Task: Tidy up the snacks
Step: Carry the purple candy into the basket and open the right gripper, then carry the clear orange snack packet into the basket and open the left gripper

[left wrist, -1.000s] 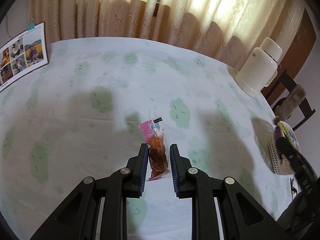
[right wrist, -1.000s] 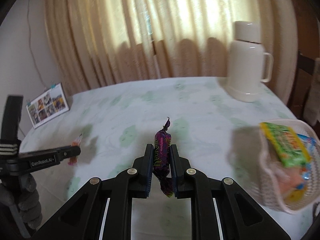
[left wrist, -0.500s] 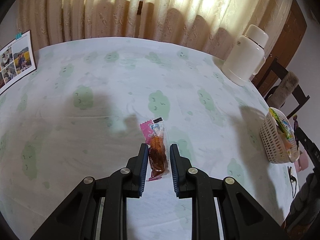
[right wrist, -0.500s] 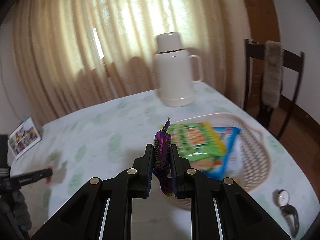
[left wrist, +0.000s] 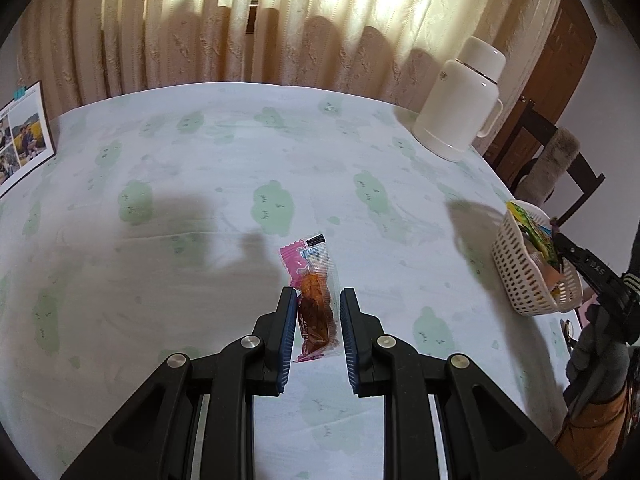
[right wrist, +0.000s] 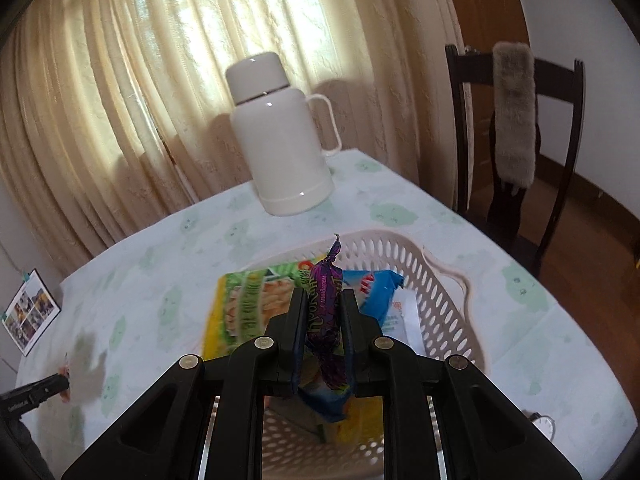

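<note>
My left gripper (left wrist: 318, 300) is shut on a clear snack packet (left wrist: 316, 304) with a pink end and brown contents, held above the tablecloth. My right gripper (right wrist: 322, 300) is shut on a purple wrapped candy (right wrist: 326, 320) and holds it over a white plastic basket (right wrist: 440, 300). The basket holds a green and yellow snack pack (right wrist: 248, 304) and a blue packet (right wrist: 376, 292). In the left wrist view the basket (left wrist: 528, 276) stands at the table's right edge, with the right gripper (left wrist: 560, 240) above it.
A white thermos jug (right wrist: 280, 140) stands behind the basket; it also shows in the left wrist view (left wrist: 460, 100). A photo card (left wrist: 20, 136) leans at the table's left. A dark chair (right wrist: 516, 120) stands at the right. A wristwatch (right wrist: 542, 426) lies near the basket.
My right gripper has swung right with the purple candy, from over the bare table to over the basket. My left gripper still holds the packet and has turned slightly right.
</note>
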The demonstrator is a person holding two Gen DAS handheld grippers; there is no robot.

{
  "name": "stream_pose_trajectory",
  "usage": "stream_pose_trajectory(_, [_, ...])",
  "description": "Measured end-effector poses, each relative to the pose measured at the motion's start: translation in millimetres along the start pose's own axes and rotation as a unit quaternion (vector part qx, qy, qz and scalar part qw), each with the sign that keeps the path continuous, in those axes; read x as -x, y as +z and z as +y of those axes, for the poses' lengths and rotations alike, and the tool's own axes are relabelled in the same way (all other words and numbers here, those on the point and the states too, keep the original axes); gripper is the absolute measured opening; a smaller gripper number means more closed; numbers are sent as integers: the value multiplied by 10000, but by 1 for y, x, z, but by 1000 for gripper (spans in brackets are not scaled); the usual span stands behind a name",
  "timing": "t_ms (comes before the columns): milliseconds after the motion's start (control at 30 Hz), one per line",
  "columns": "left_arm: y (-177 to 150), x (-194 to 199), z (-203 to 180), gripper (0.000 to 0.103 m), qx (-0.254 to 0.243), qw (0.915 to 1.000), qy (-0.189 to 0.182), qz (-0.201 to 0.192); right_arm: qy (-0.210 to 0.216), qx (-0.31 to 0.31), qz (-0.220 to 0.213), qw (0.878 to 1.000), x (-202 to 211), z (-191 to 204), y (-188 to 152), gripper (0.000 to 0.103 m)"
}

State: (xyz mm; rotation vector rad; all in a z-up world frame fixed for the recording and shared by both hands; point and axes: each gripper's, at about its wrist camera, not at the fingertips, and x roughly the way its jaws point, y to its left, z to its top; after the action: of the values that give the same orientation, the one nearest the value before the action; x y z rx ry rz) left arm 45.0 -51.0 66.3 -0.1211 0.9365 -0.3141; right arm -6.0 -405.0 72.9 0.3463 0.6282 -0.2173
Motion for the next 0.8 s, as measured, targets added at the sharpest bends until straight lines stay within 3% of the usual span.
stream_pose_trajectory(133, [2,0,-16,20,-116,9999,-71,22,257,-137,-131,9995,7,-9,-4,24])
stream_pose_trajectory(200, [2,0,-26,20,-190,9997,-125,36,410,-203,-260,9986,12,-13,-4,37])
stream_pose_trajectory(300, [3,1,-46,20,-379,9990,-251,54,382,-320,-487,9976,20,-21,-4,40])
stream_pose_trajectory(467, [6,0,-84,20,-688,9964,-481,92,-196,-533,-1052,9928,35,-40,-7,40])
stream_pose_trajectory(667, [13,-7,-135,20,-1049,9906,-855,177,-1024,-703,-1777,9762,53,-63,-18,45])
stream_pose_trajectory(800, [23,-13,-172,20,-1295,9858,-1059,164,-1194,-727,-2137,9669,64,-66,-22,52])
